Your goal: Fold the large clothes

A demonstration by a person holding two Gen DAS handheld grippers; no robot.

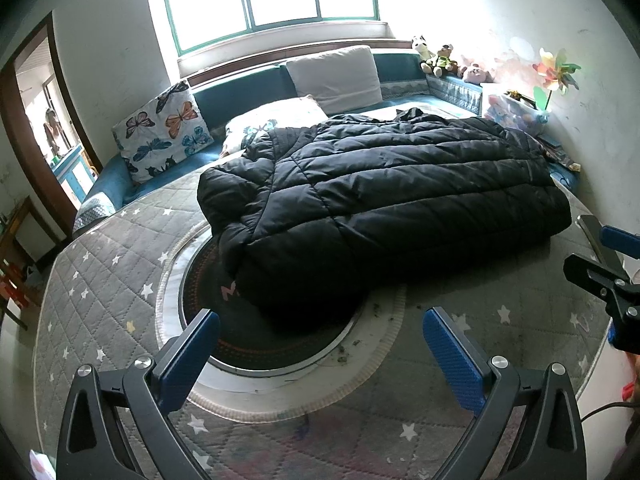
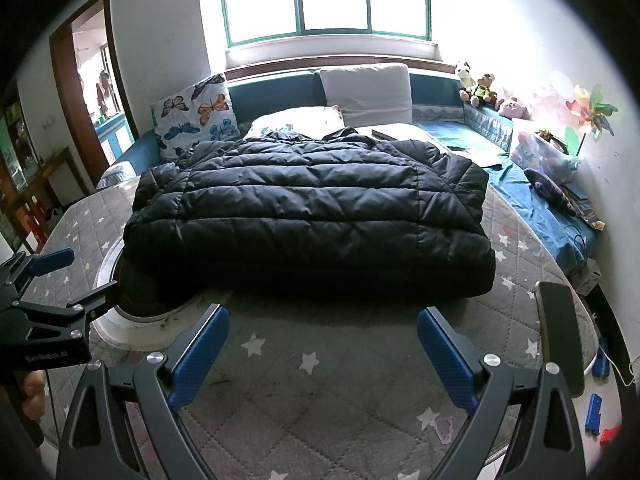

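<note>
A black quilted puffer jacket (image 1: 380, 200) (image 2: 312, 216) lies folded into a thick rectangle on a grey star-patterned quilted cover (image 1: 100, 280) (image 2: 320, 400). My left gripper (image 1: 320, 332) stands open, blue pads wide apart, just short of the jacket's near left corner and touching nothing. My right gripper (image 2: 322, 328) is open too, in front of the jacket's near edge, empty. Each gripper shows in the other's view: the right gripper (image 1: 608, 256) at the right edge, the left gripper (image 2: 60, 280) at the left edge.
A round mat with a white fringe (image 1: 280, 360) lies partly under the jacket. Butterfly cushion (image 1: 164, 128), white pillows (image 2: 368, 92), stuffed toys (image 2: 480, 88) and a pinwheel (image 2: 588, 116) line the teal bench behind. A phone (image 2: 560, 336) rests at the right edge. A doorway (image 2: 92, 72) opens on the left.
</note>
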